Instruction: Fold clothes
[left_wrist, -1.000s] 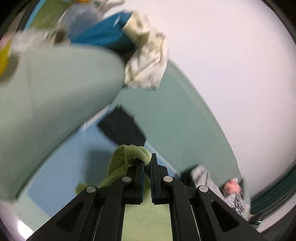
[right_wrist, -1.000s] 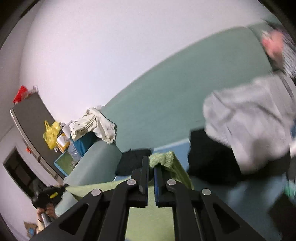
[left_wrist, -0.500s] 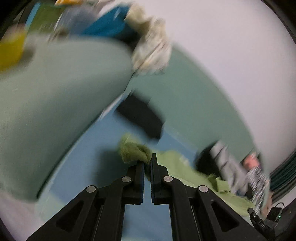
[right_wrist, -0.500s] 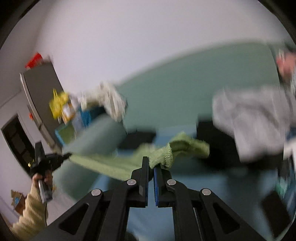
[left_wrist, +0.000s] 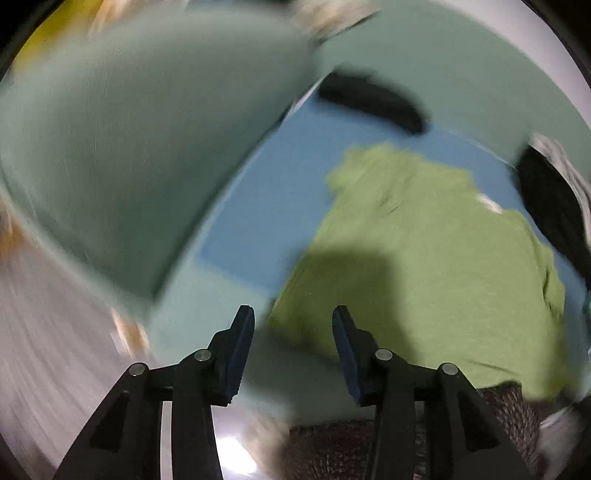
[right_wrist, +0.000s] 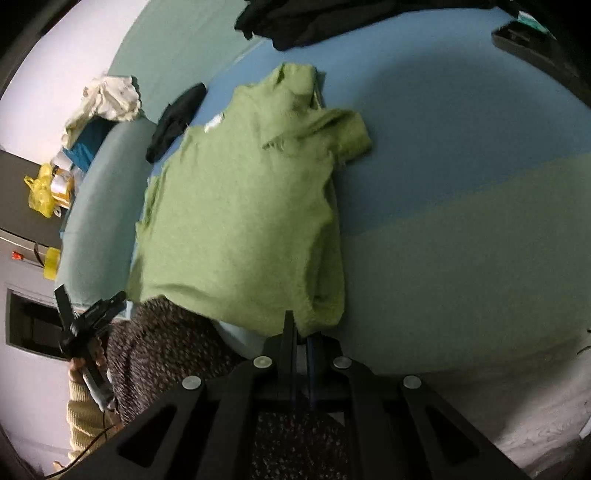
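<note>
A green T-shirt (right_wrist: 240, 206) lies spread on the blue-and-pale-green sofa seat (right_wrist: 461, 177), neck toward the backrest, one sleeve (right_wrist: 347, 133) bunched at the right. It also shows in the left wrist view (left_wrist: 424, 258), blurred. My right gripper (right_wrist: 301, 328) is shut on the shirt's near hem corner. My left gripper (left_wrist: 291, 325) is open and empty, above the seat's front edge just left of the shirt's hem; it also shows in the right wrist view (right_wrist: 88, 314), held off the seat's left front.
A black garment (right_wrist: 173, 122) lies by the armrest (right_wrist: 99, 206). Dark clothes (right_wrist: 332, 18) are piled along the backrest. White cloth (right_wrist: 107, 99) and a yellow bag (right_wrist: 40, 192) sit beyond the armrest. My patterned lap (right_wrist: 166, 350) is at the front.
Both grippers swung down and back, laying the green shirt flat on the seat. The left gripper opened and let go of the shirt; the right stays shut on it.
</note>
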